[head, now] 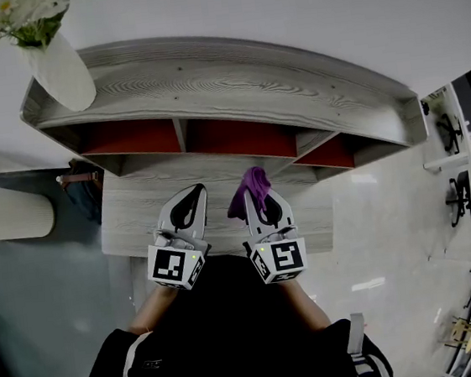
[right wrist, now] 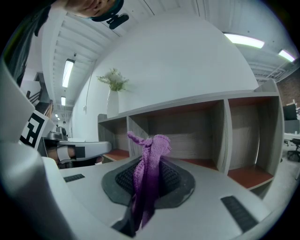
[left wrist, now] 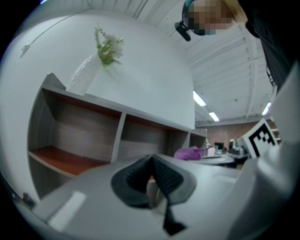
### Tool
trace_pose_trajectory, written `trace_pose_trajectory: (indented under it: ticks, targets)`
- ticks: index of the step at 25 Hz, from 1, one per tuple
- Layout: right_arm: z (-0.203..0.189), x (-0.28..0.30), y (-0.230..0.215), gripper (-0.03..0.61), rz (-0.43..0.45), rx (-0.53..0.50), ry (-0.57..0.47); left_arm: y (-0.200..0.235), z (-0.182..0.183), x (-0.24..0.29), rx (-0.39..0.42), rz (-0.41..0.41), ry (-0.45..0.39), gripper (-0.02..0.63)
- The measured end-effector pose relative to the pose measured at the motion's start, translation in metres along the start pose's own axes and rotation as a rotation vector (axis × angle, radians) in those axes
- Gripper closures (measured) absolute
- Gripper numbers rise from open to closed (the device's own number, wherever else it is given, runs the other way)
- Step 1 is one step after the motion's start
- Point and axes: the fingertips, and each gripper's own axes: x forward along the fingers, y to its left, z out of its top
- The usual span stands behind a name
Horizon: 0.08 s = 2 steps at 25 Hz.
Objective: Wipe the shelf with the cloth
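Room and fittings: open office interior with a plain white wall [head: 283, 9] and a pale glossy floor [head: 384, 234].
We recorded a grey wood-grain shelf [head: 232, 86] set against that wall, its open compartments divided by upright panels and floored in red-brown. On its top, at the left end, stood a white vase [head: 61, 68] of white flowers and green foliage. We noted a white cylindrical piece [head: 14, 209] on the floor to the left, and black office chairs [head: 448, 129] to the right. Overhead ran a ribbed white ceiling [left wrist: 225, 51] with lit strip lights [right wrist: 241, 41]. Desks [left wrist: 220, 159] and a brick-coloured far wall [left wrist: 225, 136] closed the room.
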Motion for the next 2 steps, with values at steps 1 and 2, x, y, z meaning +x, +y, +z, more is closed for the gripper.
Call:
trace_pose_trajectory:
  ticks: [1, 2]
  targets:
    - [-0.0001, -0.0003, 0.0004, 0.529, 0.000, 0.000, 0.000, -0.0001, -0.0001, -0.0006, -0.001, 0.000, 0.000, 0.609]
    - [-0.0001, -0.0007, 0.0008, 0.529, 0.001, -0.001, 0.000, -0.0003, -0.0003, -0.0012, -0.001, 0.000, -0.001, 0.610]
